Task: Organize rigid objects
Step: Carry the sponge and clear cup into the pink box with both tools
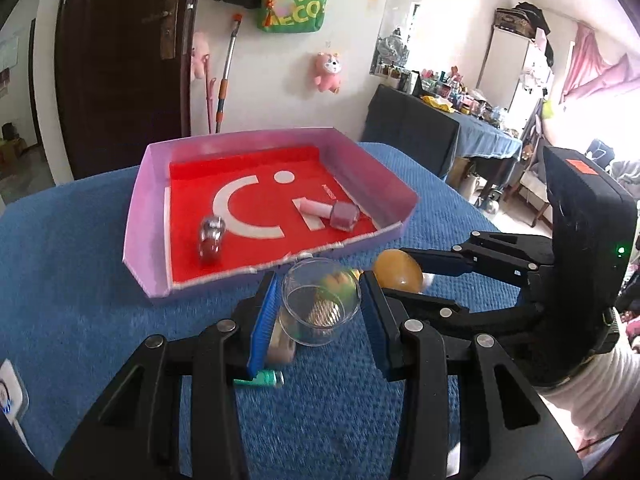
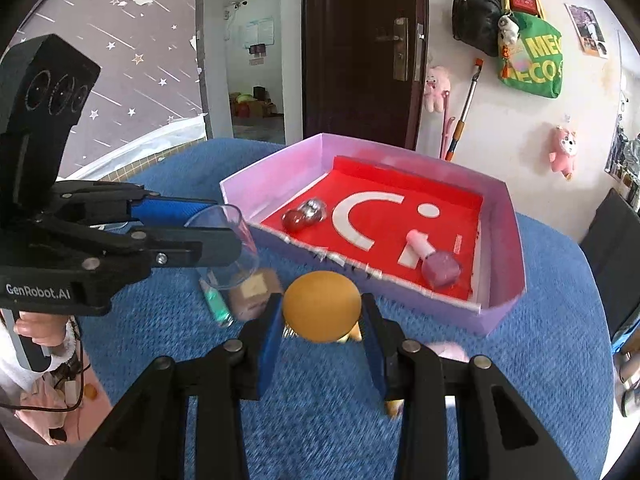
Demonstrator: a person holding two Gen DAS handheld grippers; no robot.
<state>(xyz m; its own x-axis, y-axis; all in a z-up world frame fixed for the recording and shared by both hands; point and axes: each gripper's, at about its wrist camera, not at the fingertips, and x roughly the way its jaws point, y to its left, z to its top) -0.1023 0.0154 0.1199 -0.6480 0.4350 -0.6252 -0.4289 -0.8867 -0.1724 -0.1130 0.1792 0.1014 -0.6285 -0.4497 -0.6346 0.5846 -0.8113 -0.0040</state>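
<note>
My left gripper (image 1: pixel 320 285) is shut on a clear plastic cup (image 1: pixel 320 304), tilted with its mouth toward the camera, just in front of the pink box (image 1: pixel 138 216) with the red floor. My right gripper (image 2: pixel 322 304) is shut on an orange round object (image 2: pixel 320 306) close to the box's near wall (image 2: pixel 440 304). Each view shows the other gripper: the right gripper (image 1: pixel 394 274) with the orange object (image 1: pixel 398 276), the left gripper (image 2: pixel 226 226) with the cup (image 2: pixel 224 240). In the box lie a pink nail-polish bottle (image 2: pixel 434 260) and a small red and silver bottle (image 2: pixel 304 214).
A beige block (image 2: pixel 256 292) and a green tube (image 2: pixel 216 300) lie on the blue cloth-covered table (image 2: pixel 520 360) below the cup. A pink item (image 2: pixel 448 350) and a small orange item (image 2: pixel 394 406) sit under my right fingers. A door and a wall with hung bags stand behind.
</note>
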